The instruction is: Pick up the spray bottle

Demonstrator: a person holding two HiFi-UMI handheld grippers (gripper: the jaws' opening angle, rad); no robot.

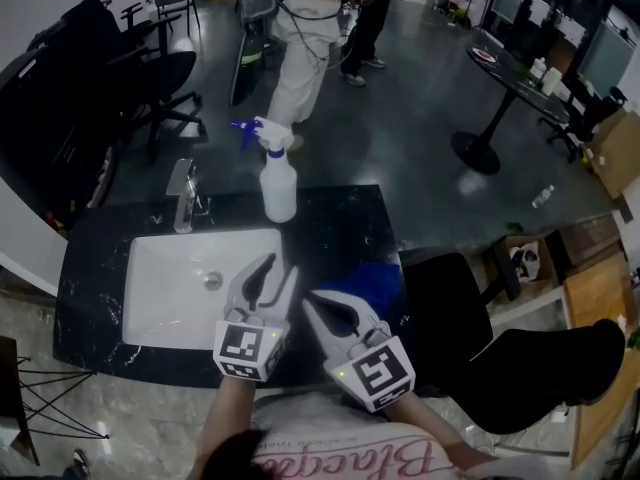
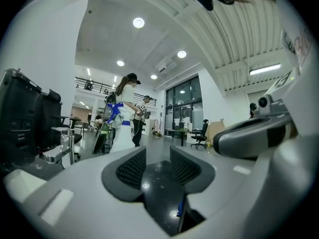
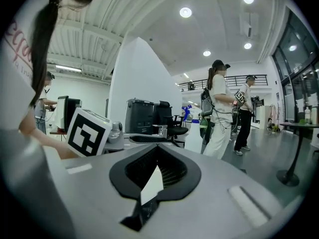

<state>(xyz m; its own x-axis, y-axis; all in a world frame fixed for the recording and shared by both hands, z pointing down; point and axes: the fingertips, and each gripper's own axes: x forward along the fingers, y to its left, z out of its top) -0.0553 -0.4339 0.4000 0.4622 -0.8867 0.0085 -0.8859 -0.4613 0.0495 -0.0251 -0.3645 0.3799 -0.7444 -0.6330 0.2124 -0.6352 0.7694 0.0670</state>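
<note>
The spray bottle [image 1: 277, 173], white with a blue trigger head, stands upright at the back edge of the black counter [image 1: 340, 228], just right of the faucet [image 1: 183, 196]. It also shows in the left gripper view as the bottle [image 2: 119, 128] and far off in the right gripper view as the bottle [image 3: 193, 133]. My left gripper [image 1: 272, 268] hovers over the sink's right edge, well short of the bottle, jaws open with only counter visible between them [image 2: 158, 153]. My right gripper [image 1: 315, 303] sits beside it near the counter's front, tips together and empty [image 3: 158, 148].
A white sink [image 1: 160, 308] is set into the counter. A blue cloth [image 1: 378, 276] lies at the counter's right end, next to a black chair [image 1: 450, 298]. Two people [image 1: 305, 38] stand on the floor behind, with office chairs [image 1: 150, 78] left and a round table [image 1: 510, 68] right.
</note>
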